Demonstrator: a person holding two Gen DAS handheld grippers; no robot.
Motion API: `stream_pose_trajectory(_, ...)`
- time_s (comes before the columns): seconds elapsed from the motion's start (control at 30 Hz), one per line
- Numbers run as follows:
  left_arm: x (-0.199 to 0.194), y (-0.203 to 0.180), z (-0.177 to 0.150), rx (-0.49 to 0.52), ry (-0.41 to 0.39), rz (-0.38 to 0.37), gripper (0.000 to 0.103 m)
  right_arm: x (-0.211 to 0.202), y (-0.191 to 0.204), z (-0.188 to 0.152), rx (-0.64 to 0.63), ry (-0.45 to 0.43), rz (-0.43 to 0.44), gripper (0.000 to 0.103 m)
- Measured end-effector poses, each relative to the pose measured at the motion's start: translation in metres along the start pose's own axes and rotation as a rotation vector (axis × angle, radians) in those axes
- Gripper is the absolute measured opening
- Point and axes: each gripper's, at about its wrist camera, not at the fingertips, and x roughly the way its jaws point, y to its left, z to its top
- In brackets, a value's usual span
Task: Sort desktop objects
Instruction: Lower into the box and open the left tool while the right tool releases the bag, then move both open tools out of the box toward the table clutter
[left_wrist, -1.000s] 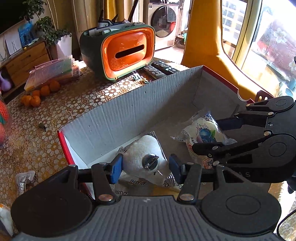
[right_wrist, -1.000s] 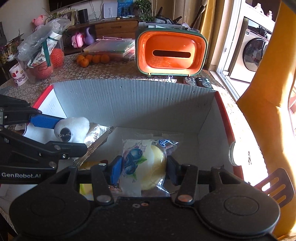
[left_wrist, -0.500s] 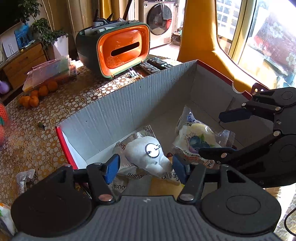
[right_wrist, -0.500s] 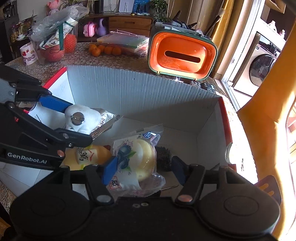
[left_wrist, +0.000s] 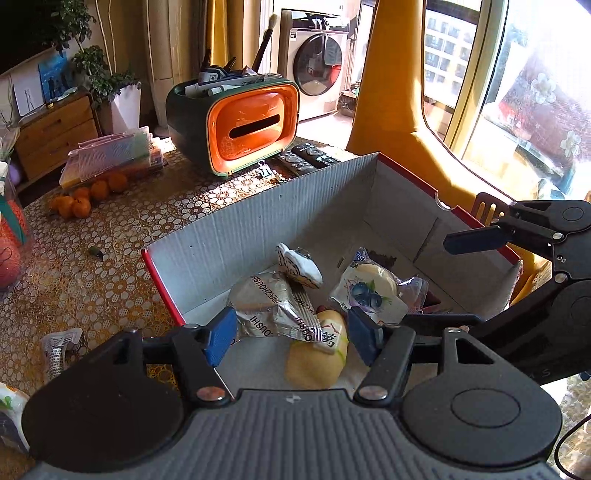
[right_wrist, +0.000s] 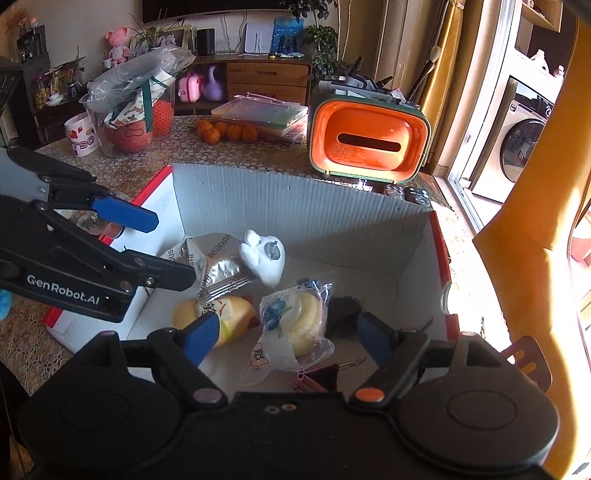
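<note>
Snacks lie in the cardboard box (right_wrist: 295, 206): blueberry bun (right_wrist: 291, 321), silver packet (left_wrist: 273, 310), yellow bun (left_wrist: 317, 354), white toy (right_wrist: 264, 258). Above it, the left hand-held gripper (left_wrist: 291, 330) and right hand-held gripper (right_wrist: 288, 338) have just been opening, released, grasping nothing. Behind the box on the worktop (left_wrist: 110, 258): an orange tissue holder (right_wrist: 369, 142), remotes (left_wrist: 310, 157), oranges (right_wrist: 227, 132).

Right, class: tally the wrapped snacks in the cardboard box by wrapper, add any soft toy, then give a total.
Silver foil packet: 1
Blueberry-print packet: 1
Yellow packet: 1
White soft toy: 1
Total: 4
</note>
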Motion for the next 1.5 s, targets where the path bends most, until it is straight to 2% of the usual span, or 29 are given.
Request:
stream_pose_trajectory(0.5, -0.065, 0.019, -0.026, -0.045, -0.103, -0.020, 0.065, -0.051, 0.036, -0.001, 0.028, -0.098, 0.047, 0.085)
stream_pose_trajectory(0.57, -0.074, 0.023, -0.031, -0.055, -0.121, -0.022, 0.068, -0.057, 0.042, -0.002, 0.036, -0.109, 0.051, 0.085)
stream_pose_trajectory(0.6, -0.079, 0.025, -0.034, -0.059, -0.130, -0.022, 0.075, -0.060, 0.045, -0.002, 0.037, -0.113, 0.055, 0.085)
stream_pose_trajectory(0.63, -0.084, 0.027, -0.037, -0.062, -0.140, -0.021, 0.078, -0.063, 0.049, -0.003, 0.040, -0.118, 0.057, 0.086)
stream_pose_trajectory(0.77, -0.101, 0.035, -0.046, -0.064, -0.161, -0.019, 0.078, -0.071, 0.066, -0.003, 0.041, -0.138, 0.062, 0.091)
stream_pose_trajectory(1.1, -0.135, 0.064, -0.072, -0.081, -0.212, -0.002, 0.079, -0.077, 0.114, 0.000, 0.049, -0.177, 0.083, 0.094)
stream_pose_trajectory(1.4, -0.156, 0.106, -0.098, -0.112, -0.240, 0.062, 0.079, -0.069, 0.168, 0.002, 0.030, -0.195, 0.117, 0.094)
stream_pose_trajectory(1.5, -0.159, 0.121, -0.106, -0.131, -0.242, 0.075, 0.083, -0.064, 0.186, 0.004, 0.016, -0.204, 0.121, 0.094)
